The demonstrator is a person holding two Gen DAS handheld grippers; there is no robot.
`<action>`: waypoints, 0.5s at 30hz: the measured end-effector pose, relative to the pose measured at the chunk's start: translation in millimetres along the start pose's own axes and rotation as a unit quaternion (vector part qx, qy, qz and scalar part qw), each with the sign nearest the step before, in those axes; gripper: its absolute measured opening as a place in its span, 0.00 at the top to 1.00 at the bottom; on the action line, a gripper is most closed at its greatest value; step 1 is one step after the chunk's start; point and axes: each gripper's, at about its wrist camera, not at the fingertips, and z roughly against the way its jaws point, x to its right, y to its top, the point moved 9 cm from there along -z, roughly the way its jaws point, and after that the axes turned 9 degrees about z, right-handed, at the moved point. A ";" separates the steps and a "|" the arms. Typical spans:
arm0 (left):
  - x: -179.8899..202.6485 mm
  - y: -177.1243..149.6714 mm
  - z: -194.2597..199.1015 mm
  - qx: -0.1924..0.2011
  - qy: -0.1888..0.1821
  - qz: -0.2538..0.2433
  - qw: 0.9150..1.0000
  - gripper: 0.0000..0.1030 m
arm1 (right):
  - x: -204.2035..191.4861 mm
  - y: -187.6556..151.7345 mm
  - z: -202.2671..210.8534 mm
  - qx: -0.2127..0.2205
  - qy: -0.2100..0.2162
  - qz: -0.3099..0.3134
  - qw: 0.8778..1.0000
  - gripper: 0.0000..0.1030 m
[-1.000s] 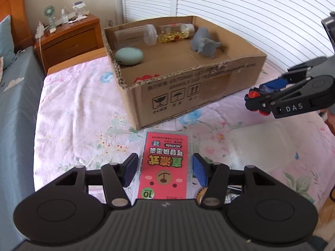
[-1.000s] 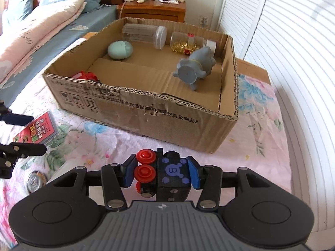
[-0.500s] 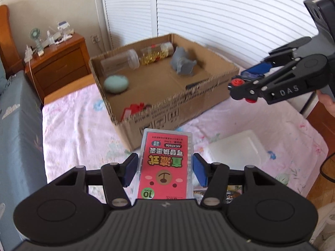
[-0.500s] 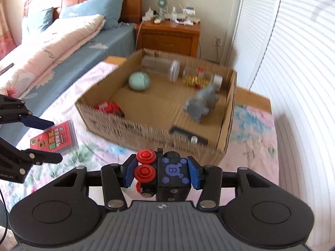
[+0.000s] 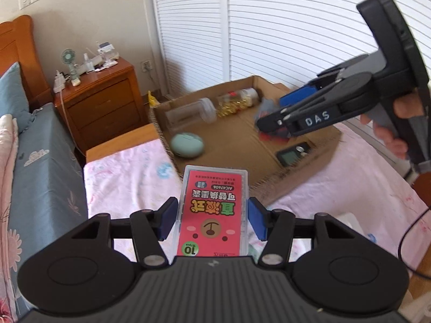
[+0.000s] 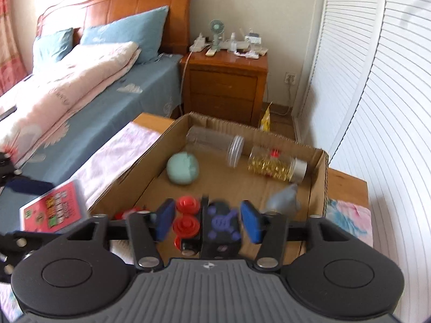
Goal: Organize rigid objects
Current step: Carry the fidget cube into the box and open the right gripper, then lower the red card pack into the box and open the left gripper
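Observation:
My left gripper (image 5: 212,222) is shut on a red box in a clear case (image 5: 214,215) and holds it above the bed, just short of the cardboard box (image 5: 309,161). My right gripper (image 6: 206,222) is shut on a black toy with red wheels (image 6: 207,224) and holds it over the cardboard box (image 6: 319,183); it also shows in the left wrist view (image 5: 272,123). Inside the box lie a green egg-shaped case (image 6: 183,172), a clear jar (image 6: 215,145), a jar of gold capsules (image 6: 274,165), a grey toy (image 6: 284,202) and a black device (image 5: 292,154).
The box stands on a bed with a pink flowered sheet (image 5: 126,172). A wooden nightstand (image 6: 225,86) with a small fan stands behind. White louvred doors (image 5: 269,27) run along the right. A bed with blue sheet and pillows (image 6: 107,80) lies to the left.
Both grippers have risen and moved toward the box with their loads. The right gripper now hangs over the box's inside.

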 end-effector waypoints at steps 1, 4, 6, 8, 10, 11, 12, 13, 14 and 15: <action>-2.1 2.6 -2.1 0.001 0.003 0.001 1.000 0.46 | 2.9 -1.0 -4.8 -0.004 -0.005 -0.006 1.000 0.35; -7.0 9.1 -6.8 0.001 0.006 0.004 1.000 0.46 | 5.4 -11.0 -9.7 -0.015 0.004 -0.025 1.000 0.25; -8.2 13.7 -10.3 0.002 0.006 0.001 1.000 0.46 | 6.7 -20.6 -6.1 -0.019 0.002 -0.034 0.999 0.14; -7.4 20.5 -14.5 0.003 0.007 -0.002 1.000 0.46 | 8.0 -27.3 2.7 -0.014 -0.004 -0.044 0.999 0.05; -5.4 28.6 -19.5 0.004 0.005 -0.004 1.000 0.46 | 7.9 -31.2 12.5 -0.004 -0.003 -0.056 0.998 0.00; -3.9 32.9 -22.0 0.005 0.004 -0.005 1.000 0.46 | 8.3 -33.0 18.6 0.001 -0.002 -0.063 0.998 0.00; -2.3 37.2 -24.7 0.006 0.003 -0.005 1.000 0.46 | 8.2 -34.7 23.5 0.004 -0.001 -0.069 0.998 0.00; -0.2 42.1 -27.9 0.007 0.002 -0.006 1.000 0.46 | 8.4 -36.8 28.8 0.006 -0.001 -0.075 0.997 0.00; 2.4 46.5 -32.0 0.007 0.001 -0.009 1.000 0.46 | 8.5 -38.7 34.3 0.010 -0.003 -0.081 0.997 0.00; 4.9 50.9 -36.4 0.006 0.000 -0.010 1.000 0.46 | 8.5 -41.3 39.3 0.014 -0.007 -0.085 0.996 0.00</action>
